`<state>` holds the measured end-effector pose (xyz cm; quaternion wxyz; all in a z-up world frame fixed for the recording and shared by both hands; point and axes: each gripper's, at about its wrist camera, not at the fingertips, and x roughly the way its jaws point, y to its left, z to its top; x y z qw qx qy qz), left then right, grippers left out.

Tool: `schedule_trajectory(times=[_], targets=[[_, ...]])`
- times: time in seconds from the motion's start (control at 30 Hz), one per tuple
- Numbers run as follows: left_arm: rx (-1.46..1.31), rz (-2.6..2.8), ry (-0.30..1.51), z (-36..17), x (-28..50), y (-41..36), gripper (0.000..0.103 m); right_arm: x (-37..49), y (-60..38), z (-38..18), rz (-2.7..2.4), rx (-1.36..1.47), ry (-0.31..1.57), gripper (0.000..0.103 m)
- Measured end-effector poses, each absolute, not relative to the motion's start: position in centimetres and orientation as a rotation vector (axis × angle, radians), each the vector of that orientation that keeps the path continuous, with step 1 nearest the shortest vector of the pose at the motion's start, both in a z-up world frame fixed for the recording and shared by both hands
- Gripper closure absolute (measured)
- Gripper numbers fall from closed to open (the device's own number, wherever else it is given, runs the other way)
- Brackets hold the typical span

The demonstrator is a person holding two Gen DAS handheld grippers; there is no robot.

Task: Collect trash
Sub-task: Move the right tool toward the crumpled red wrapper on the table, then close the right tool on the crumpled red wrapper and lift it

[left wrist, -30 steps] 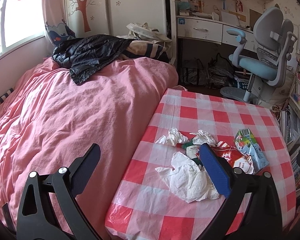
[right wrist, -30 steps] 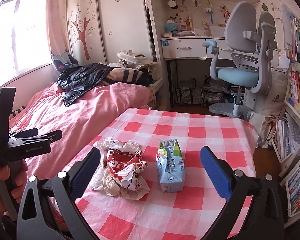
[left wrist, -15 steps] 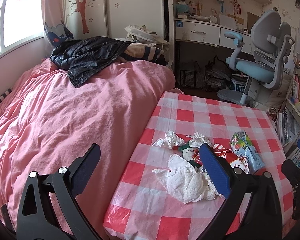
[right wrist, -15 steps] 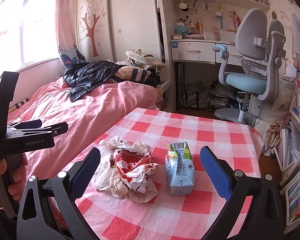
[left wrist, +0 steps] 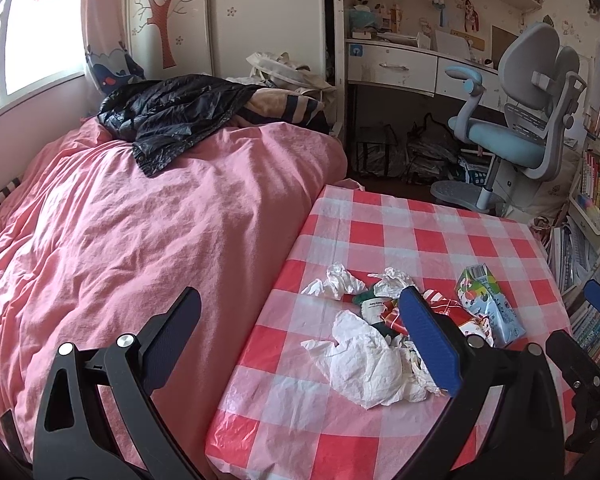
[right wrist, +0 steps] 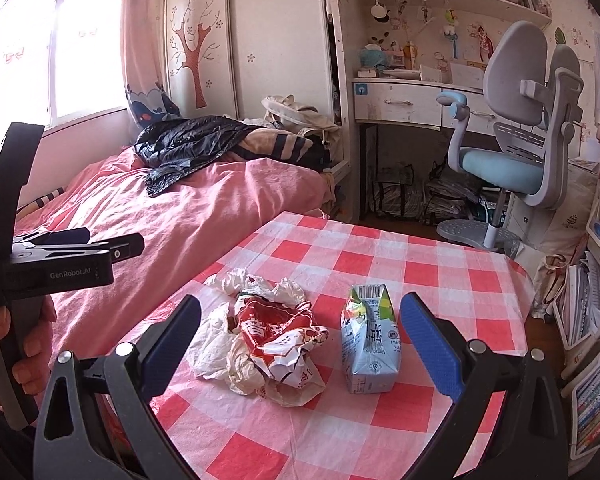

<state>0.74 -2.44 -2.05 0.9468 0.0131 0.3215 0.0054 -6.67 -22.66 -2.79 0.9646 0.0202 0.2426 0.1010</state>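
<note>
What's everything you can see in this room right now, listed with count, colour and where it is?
Drink carton: one, pale blue and green, crushed, on the table, right of the wrapper.
Wrapper: one, red and white, crumpled, mid-table.
Tissues: several, white, crumpled, around the wrapper.
Table: one, red and white checked cover.
Bed: one, pink quilt, left of the table.
Jacket: one, black, at the bed's far end.
Desk chair: one, grey and blue, by the desk.
Left gripper: open, over the bed's edge.
Right gripper: open, over the trash.
</note>
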Motion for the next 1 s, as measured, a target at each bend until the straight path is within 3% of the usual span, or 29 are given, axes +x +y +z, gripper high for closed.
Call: schedule_trajectory(times=[1.0], targets=[[0.029, 0.005, 0.653, -1.90, 0.89, -2.76, 0.007, -5.93, -21.95, -2.95, 0.226, 0.013, 0.502, 0.007]])
